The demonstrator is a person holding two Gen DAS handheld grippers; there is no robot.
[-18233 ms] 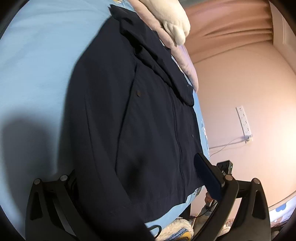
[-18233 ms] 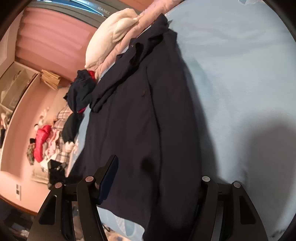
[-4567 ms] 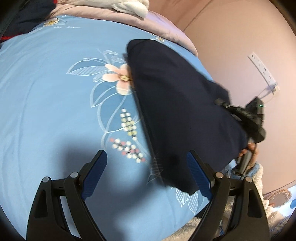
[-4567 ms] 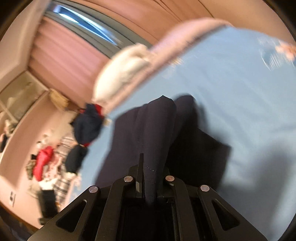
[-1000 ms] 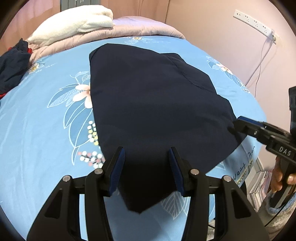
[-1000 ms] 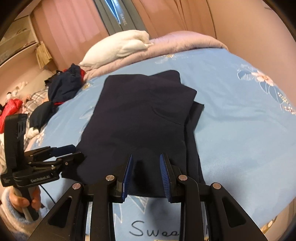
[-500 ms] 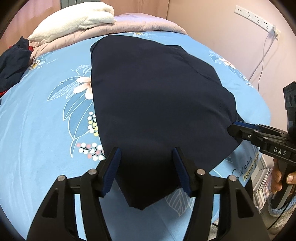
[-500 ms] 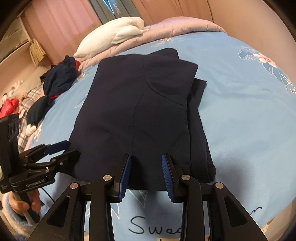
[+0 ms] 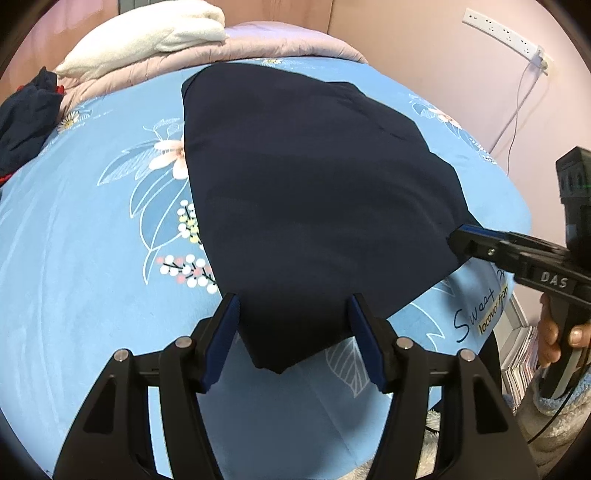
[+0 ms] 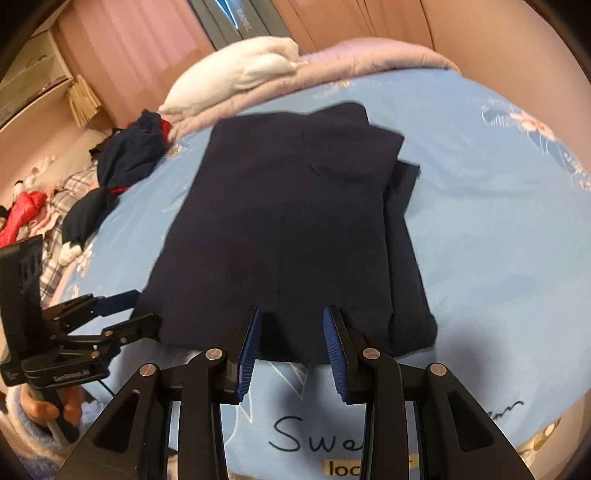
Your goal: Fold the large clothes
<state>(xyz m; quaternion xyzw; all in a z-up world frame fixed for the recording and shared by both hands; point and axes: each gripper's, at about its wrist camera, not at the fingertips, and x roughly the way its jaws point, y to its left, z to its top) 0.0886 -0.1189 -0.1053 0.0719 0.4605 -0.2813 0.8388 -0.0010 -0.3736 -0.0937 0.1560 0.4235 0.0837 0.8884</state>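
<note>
A dark navy garment [image 9: 314,192] lies folded flat on the blue flowered bedsheet [image 9: 92,258]. My left gripper [image 9: 293,328] hovers at its near left corner with its jaws opening. The cloth's tip shows between the blue pads [image 9: 221,332], which do not press on it. In the right wrist view the garment [image 10: 288,221] shows a narrower layer sticking out on its right side. My right gripper [image 10: 291,343] stands partly open over the near edge, holding nothing. Each view also shows the other gripper: the left [image 10: 122,310] at the left corner, the right [image 9: 465,243] at the right edge.
A white pillow [image 9: 147,37] and a pink quilt [image 9: 277,40] lie at the bed's far end. A heap of dark clothes [image 10: 129,155] sits at the far left. A power strip [image 9: 502,33] with a cable hangs on the right wall. The bed's front edge is just below both grippers.
The left gripper's jaws have spread wider around the garment's corner. Both cameras have come a little closer to the cloth. The garment has not moved over the last second.
</note>
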